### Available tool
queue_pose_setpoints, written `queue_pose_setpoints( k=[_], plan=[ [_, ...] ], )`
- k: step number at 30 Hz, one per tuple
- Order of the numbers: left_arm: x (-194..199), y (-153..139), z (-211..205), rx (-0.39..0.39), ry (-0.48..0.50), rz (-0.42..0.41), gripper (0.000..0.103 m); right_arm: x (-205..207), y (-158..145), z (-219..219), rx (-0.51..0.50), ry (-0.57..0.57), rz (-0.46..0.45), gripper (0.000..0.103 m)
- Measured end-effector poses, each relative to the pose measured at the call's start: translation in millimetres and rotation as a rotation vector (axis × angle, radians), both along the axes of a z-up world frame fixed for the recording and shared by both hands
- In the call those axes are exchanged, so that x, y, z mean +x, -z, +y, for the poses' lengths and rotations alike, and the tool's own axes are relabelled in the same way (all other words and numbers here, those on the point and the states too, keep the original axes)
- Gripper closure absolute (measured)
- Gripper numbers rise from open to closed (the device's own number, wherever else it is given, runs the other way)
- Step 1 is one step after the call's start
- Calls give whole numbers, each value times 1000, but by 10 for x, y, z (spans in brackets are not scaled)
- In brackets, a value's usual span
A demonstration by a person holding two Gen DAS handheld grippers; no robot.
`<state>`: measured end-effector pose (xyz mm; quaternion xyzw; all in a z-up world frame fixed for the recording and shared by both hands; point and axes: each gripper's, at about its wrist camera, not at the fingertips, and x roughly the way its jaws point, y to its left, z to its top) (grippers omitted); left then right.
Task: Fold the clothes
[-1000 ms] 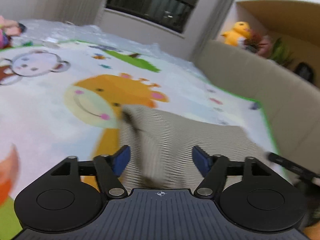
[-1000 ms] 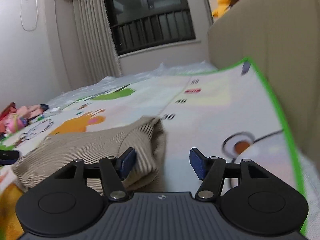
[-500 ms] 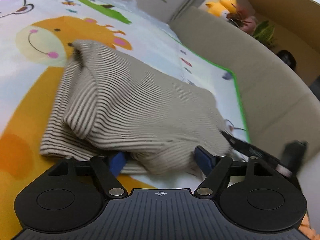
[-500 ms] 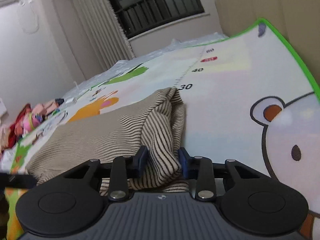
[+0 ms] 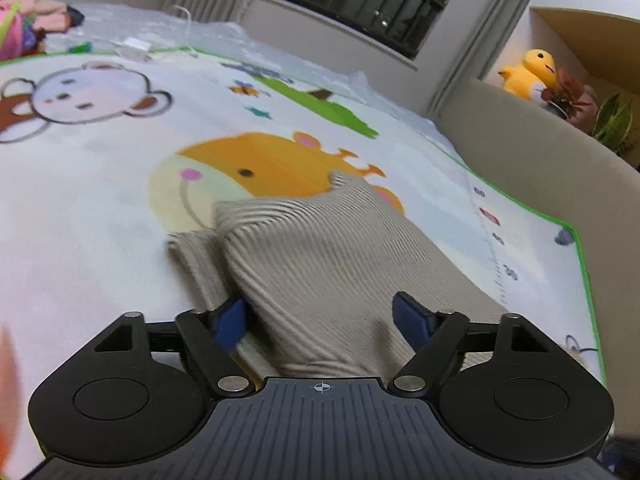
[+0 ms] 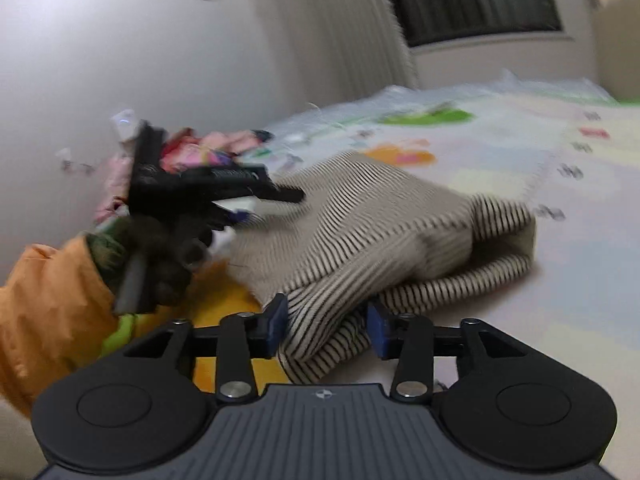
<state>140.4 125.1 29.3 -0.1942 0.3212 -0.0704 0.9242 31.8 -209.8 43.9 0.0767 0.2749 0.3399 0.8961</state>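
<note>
A beige striped garment (image 5: 320, 256) lies folded in layers on the cartoon play mat (image 5: 100, 184). My left gripper (image 5: 320, 320) is open, its blue pads on either side of the garment's near fold. My right gripper (image 6: 326, 326) is shut on the striped garment (image 6: 380, 232) at its near corner, with cloth bunched between the pads. In the right wrist view the left gripper (image 6: 200, 184) shows at the garment's far left side, held by a hand in an orange sleeve.
A beige sofa back (image 5: 540, 168) runs along the mat's right edge, with a yellow plush toy (image 5: 528, 74) and plants on the shelf behind. Pink clothes (image 6: 192, 152) are piled at the far left by the wall. A window with curtains is at the back.
My right gripper closed on the garment's corner and has swung left with it. My left gripper has tilted up over the near fold and stays open.
</note>
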Motion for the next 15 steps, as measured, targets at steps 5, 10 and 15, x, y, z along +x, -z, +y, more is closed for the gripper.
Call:
queue_pose_setpoints(
  k=[5, 10, 15],
  plan=[
    [-251, -5, 87, 15, -5, 29, 14, 178, -336, -356, 146, 48, -69, 42],
    [-458, -84, 58, -167, 91, 67, 10, 791, -368, -535, 98, 206, -45, 16],
    [-526, 27, -234, -268, 212, 167, 10, 1476, 95, -353, 0, 225, 128, 23]
  ],
)
